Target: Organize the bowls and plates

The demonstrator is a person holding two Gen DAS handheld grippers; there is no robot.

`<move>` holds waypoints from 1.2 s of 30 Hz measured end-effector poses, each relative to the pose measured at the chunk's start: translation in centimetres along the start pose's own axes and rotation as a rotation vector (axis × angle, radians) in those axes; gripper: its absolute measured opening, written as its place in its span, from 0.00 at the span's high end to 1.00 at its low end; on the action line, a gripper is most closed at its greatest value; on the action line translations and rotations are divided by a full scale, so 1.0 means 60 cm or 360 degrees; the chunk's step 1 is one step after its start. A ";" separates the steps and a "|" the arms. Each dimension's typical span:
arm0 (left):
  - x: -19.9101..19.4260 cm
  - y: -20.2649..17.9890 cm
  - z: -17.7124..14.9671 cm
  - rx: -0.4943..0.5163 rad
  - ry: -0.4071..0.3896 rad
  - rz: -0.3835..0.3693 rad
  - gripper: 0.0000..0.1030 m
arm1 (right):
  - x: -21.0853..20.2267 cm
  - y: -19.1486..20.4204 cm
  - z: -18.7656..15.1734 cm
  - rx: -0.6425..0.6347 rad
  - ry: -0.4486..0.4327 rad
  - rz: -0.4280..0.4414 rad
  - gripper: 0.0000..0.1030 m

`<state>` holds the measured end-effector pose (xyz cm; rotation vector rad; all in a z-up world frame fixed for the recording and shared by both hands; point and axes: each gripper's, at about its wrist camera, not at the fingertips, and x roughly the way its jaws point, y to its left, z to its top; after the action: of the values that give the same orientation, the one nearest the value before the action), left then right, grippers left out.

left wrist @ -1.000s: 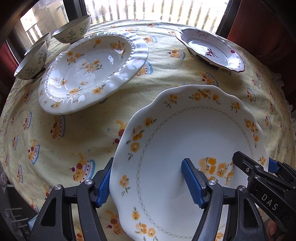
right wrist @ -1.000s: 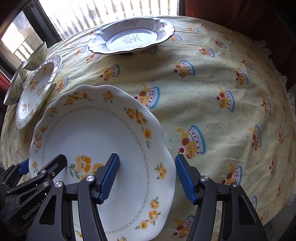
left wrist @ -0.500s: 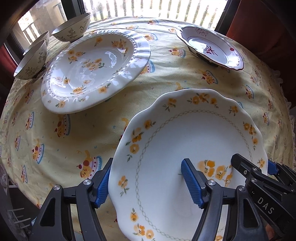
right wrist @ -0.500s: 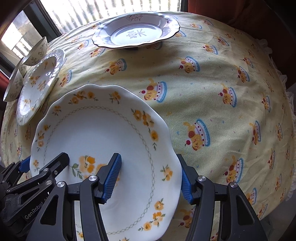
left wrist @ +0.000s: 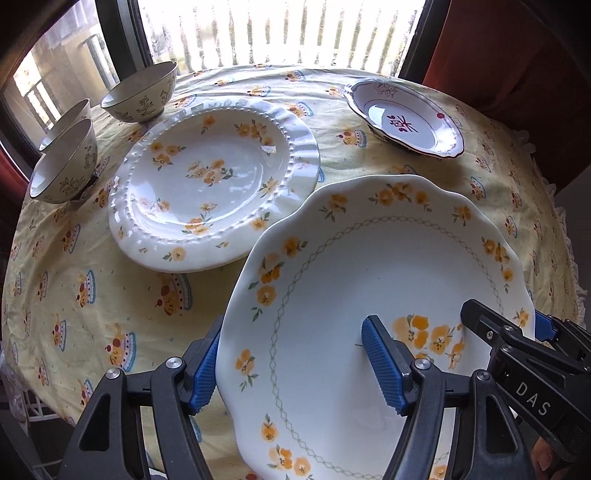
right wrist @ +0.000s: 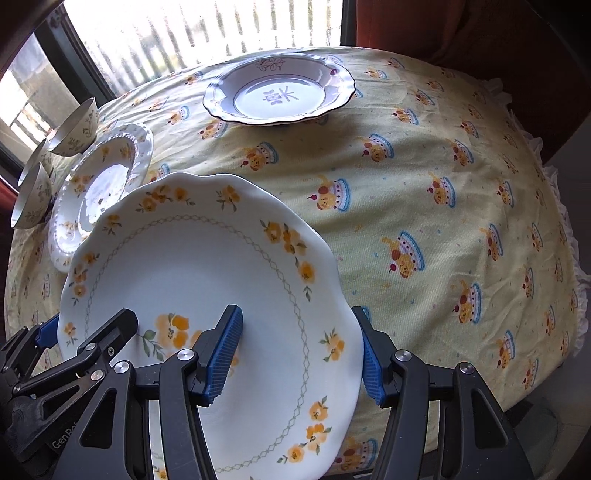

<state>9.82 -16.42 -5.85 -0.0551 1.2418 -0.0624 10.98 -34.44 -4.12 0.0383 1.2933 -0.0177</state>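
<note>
Both hand-held grippers, left (left wrist: 291,363) and right (right wrist: 299,356), clamp the scalloped plate (left wrist: 369,295), now lifted, I think, nearer the ribbed plate (left wrist: 214,177) on the table (right wrist: 424,177), probably to stack them.

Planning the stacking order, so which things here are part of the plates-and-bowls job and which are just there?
Part of the job:
- scalloped yellow-flower plate, with both tongs, left and right, straddling its edges
- beaded-rim plate
- red-edged plate
- three bowls

Just there:
- cupcake-print tablecloth
- window
</note>
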 end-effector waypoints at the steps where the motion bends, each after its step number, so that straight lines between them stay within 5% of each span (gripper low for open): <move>1: -0.005 0.010 0.000 0.0007 -0.0001 -0.0006 0.30 | -0.004 0.015 0.000 0.0019 -0.0004 -0.0003 0.40; 17: -0.045 0.202 0.010 -0.0011 -0.0032 -0.0012 0.30 | -0.038 0.203 -0.022 0.0078 -0.0072 0.0019 0.40; 36: -0.032 0.447 0.008 -0.0022 -0.0004 0.0067 0.30 | 0.004 0.464 -0.030 0.0013 -0.0035 0.0065 0.40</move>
<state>10.14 10.50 -5.89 -0.0408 1.2406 -0.0174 10.29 -6.53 -4.30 0.0715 1.2702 0.0115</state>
